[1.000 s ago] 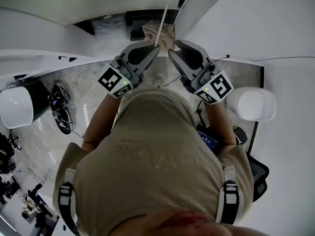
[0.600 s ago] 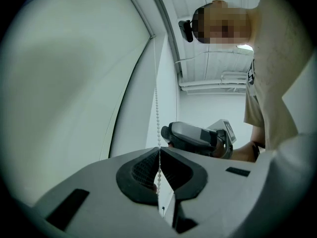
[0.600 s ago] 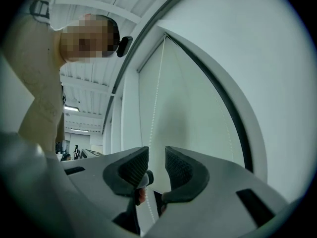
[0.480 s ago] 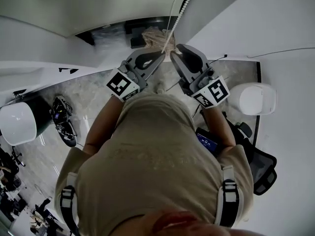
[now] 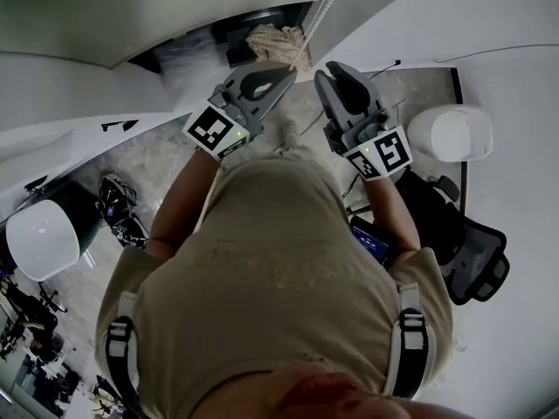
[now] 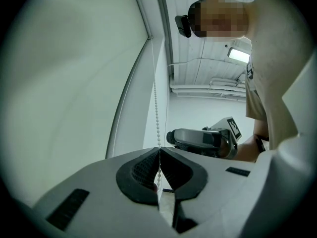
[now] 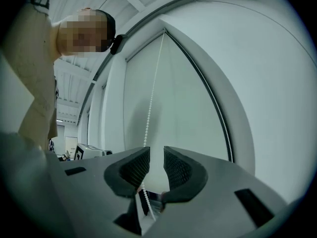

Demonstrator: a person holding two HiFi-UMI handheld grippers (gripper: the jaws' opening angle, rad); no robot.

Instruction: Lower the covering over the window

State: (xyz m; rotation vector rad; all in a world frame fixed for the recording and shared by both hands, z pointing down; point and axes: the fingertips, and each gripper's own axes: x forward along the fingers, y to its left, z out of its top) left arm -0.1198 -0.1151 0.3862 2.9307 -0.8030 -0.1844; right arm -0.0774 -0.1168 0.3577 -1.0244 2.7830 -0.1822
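Well, two grey plastic grippers with ribbed black pads are held out roughly level, side by side; the left gripper is clamped tight on the single white bead chain, small round beads on a thin string; the right gripper has just been closing, yet its pads stand slightly apart, the chain running between them beside one pad; the blind, smooth pale fabric, hangs flat inside the white frame just beyond.
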